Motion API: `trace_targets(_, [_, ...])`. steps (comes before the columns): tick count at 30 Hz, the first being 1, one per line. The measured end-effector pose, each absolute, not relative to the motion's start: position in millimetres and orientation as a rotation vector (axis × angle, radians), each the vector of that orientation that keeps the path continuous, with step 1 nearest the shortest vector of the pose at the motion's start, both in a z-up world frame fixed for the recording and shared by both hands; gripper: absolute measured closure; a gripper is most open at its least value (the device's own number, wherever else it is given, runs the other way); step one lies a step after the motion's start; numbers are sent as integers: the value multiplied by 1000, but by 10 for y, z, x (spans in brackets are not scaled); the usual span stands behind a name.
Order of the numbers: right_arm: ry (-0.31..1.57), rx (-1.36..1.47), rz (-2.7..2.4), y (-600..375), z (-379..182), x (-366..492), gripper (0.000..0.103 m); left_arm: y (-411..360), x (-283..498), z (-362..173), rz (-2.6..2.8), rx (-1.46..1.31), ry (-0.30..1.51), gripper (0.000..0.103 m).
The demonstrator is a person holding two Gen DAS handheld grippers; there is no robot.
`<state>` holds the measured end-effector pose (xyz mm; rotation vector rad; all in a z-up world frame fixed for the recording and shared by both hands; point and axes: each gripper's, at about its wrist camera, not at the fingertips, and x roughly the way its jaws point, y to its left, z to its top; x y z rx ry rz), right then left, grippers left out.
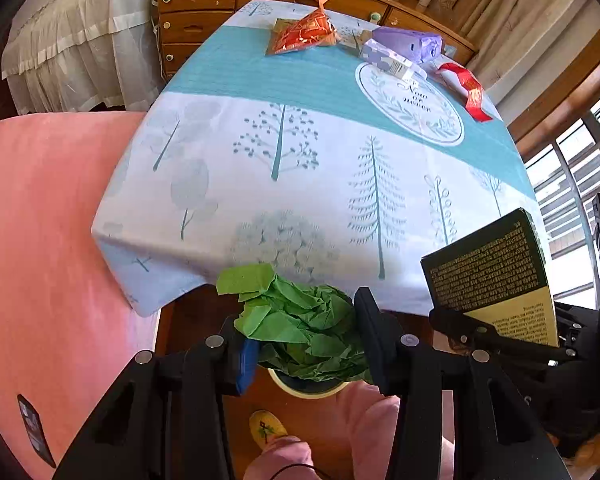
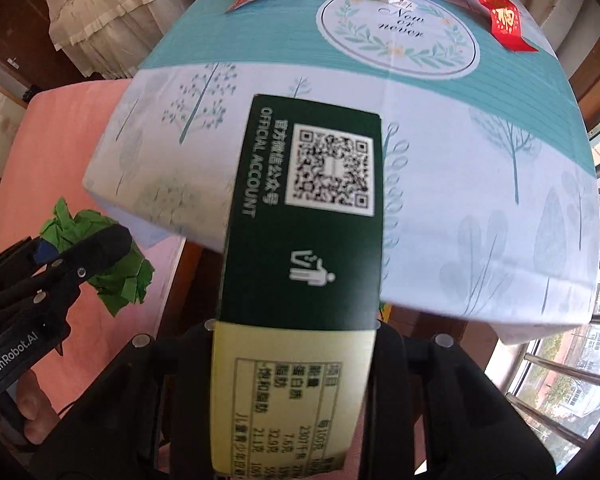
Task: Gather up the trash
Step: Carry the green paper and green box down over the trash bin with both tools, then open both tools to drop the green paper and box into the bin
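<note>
My left gripper [image 1: 300, 332] is shut on a crumpled green paper wad [image 1: 300, 328], held off the near edge of the table, above a small round bin [image 1: 312, 388] on the floor. The wad also shows at the left of the right wrist view [image 2: 99, 264], with the left gripper [image 2: 79, 252] on it. My right gripper [image 2: 295, 328] is shut on a dark green and yellow carton [image 2: 304, 240], held up in front of the table; the carton shows at the right of the left wrist view [image 1: 492, 272].
The table [image 1: 300, 168] has a blue tree-print cloth. At its far end lie a red-orange wrapper [image 1: 304, 32], a purple pack [image 1: 408, 44], a small patterned box [image 1: 384, 58] and a red ribbon [image 1: 468, 88]. A pink cushion [image 1: 47, 240] lies left, a wooden dresser [image 1: 195, 12] behind.
</note>
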<state>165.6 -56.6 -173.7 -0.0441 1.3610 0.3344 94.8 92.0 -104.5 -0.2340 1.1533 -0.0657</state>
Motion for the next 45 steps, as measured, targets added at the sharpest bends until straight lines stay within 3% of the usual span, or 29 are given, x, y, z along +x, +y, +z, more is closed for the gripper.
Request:
trace_targets(10, [1494, -176, 308, -361, -2472, 700, 76, 991, 425, -2057, -57, -271, 1284, 59])
trace_targets(25, [1567, -230, 208, -713, -4564, 319, 76, 736, 491, -4154, -87, -282, 1391, 58])
trace_targets(33, [1580, -181, 150, -998, -5087, 367, 76, 576, 688, -4727, -110, -224, 1441, 55])
trace_targets(36, [1572, -171, 148, -1059, -5165, 484, 76, 582, 700, -4796, -112, -233, 1451, 48])
trace_targets(38, [1568, -162, 146, -1161, -5232, 578, 76, 539, 715, -4795, -116, -224, 1454, 28])
trace_targets(39, [1566, -158, 145, -1142, -5263, 609, 76, 541, 717, -4800, -117, -220, 1453, 13])
trace_targets(45, [1555, -138, 137, -1113, -5302, 643, 76, 577, 680, -4722, -111, -226, 1416, 11])
